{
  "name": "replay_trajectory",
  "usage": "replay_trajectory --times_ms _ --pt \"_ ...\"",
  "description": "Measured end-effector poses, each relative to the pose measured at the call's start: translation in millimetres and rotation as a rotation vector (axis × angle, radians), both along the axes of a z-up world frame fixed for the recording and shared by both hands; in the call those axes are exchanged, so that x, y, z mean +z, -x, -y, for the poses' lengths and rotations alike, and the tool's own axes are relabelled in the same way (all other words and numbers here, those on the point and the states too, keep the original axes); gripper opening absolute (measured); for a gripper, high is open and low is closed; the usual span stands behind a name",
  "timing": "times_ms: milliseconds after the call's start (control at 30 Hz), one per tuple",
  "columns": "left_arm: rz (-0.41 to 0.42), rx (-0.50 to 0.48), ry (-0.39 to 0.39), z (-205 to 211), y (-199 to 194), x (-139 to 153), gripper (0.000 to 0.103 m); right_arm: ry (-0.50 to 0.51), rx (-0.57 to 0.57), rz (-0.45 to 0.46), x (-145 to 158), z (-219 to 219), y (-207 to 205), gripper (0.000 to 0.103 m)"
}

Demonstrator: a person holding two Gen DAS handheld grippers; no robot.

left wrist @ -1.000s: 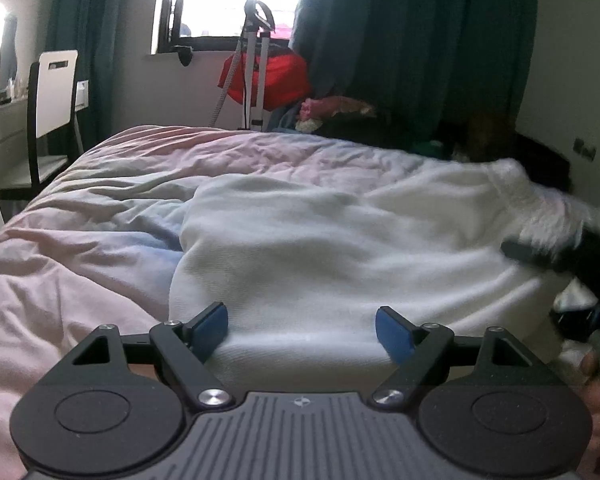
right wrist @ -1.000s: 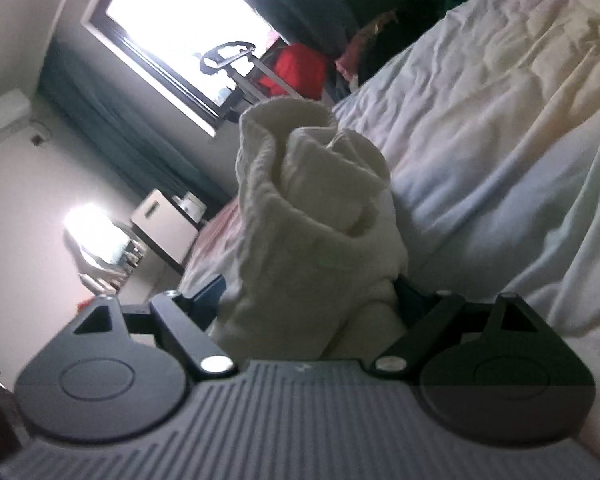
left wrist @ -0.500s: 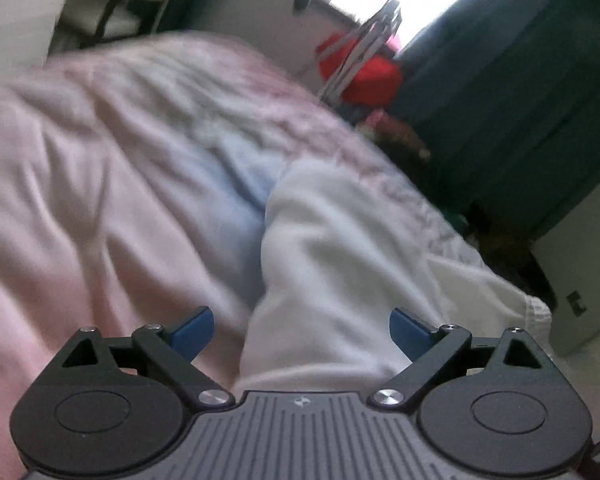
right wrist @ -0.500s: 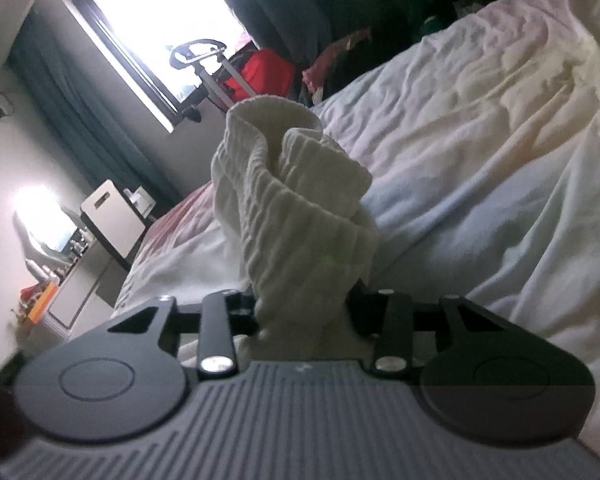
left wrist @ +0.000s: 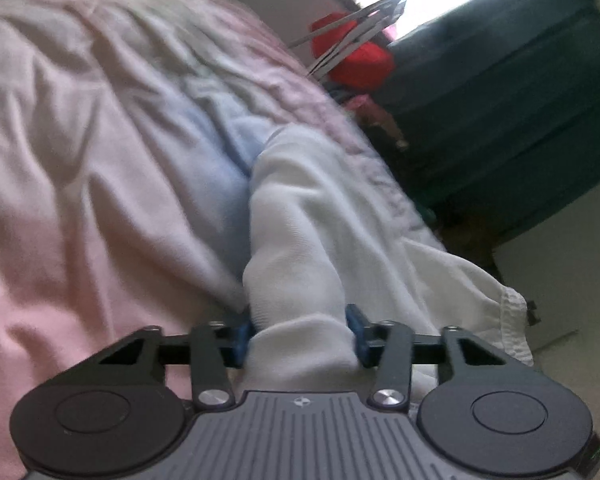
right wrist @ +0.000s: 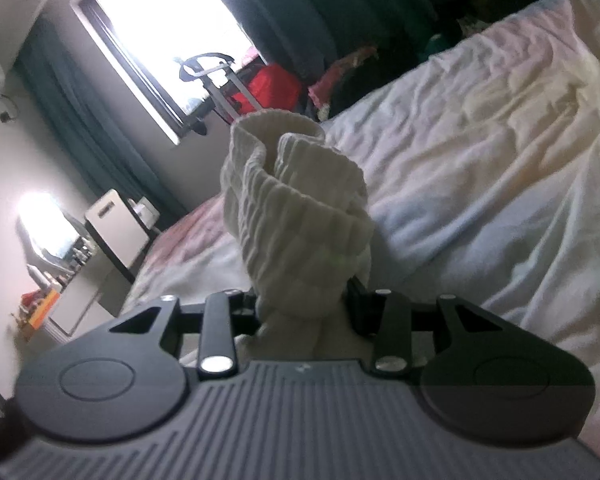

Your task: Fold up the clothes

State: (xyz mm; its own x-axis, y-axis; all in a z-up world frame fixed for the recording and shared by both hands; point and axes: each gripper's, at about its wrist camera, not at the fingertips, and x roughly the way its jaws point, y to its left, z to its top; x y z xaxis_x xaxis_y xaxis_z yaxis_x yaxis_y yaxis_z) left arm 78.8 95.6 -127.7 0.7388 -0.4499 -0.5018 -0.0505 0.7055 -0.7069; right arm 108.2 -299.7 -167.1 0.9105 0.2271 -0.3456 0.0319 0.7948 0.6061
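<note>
A white sweater (left wrist: 320, 216) lies on the bed, stretching away from the camera in the left wrist view. My left gripper (left wrist: 298, 334) is shut on a bunched edge of it; the blue pads (left wrist: 241, 336) press the fabric from both sides. In the right wrist view my right gripper (right wrist: 304, 308) is shut on the sweater's ribbed cream hem (right wrist: 300, 208), which stands up in a rolled bunch above the fingers. The rest of the sweater is hidden behind that bunch.
A rumpled pink and pale blue duvet (left wrist: 80, 168) covers the bed and also shows in the right wrist view (right wrist: 500, 160). Beyond the bed are a red bag (left wrist: 356, 64), dark teal curtains (left wrist: 500, 100), a bright window (right wrist: 172, 40) and a white chair (right wrist: 112, 224).
My left gripper has closed from open onto the sweater's edge and its view has tilted. My right gripper stays shut on the ribbed hem and has shifted slightly.
</note>
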Motion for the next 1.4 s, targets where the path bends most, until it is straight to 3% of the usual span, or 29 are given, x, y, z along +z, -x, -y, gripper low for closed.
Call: replay_trajectory --times_ms 67,267,467,633,867,967,1067,1133,1267,1400 --pt "0.048 0.006 0.039 -1 5 6 0.037 -0.012 0.001 0.032 7 0 3 0.037" --pt "0.214 -0.004 0.137 1 17 46 0.034 -0.081 -0.001 0.148 38 7 21 0.035" --pt "0.253 -0.079 0.153 38 2 90 0.034 -0.100 -0.053 0.251 78 34 40 0.035" --pt "0.282 -0.157 0.133 108 -50 125 0.034 -0.078 -0.142 0.297 111 77 30 0.035" --pt "0.331 -0.295 0.050 243 -166 158 0.034 -0.057 -0.297 0.308 144 182 -17 0.035" --pt "0.315 -0.332 0.019 305 -213 148 0.034 -0.022 -0.353 0.298 149 228 -44 0.035" --pt "0.281 -0.359 0.016 352 -250 125 0.034 -0.029 -0.389 0.252 119 251 -56 0.035" --pt "0.273 -0.398 -0.026 377 -265 107 0.034 -0.040 -0.411 0.218 96 264 -62 0.035" --pt "0.229 -0.467 -0.109 396 -282 57 0.034 -0.062 -0.455 0.148 50 290 -74 0.035" --pt "0.236 -0.556 -0.199 385 -270 17 0.036 -0.115 -0.495 0.118 3 300 -68 0.035"
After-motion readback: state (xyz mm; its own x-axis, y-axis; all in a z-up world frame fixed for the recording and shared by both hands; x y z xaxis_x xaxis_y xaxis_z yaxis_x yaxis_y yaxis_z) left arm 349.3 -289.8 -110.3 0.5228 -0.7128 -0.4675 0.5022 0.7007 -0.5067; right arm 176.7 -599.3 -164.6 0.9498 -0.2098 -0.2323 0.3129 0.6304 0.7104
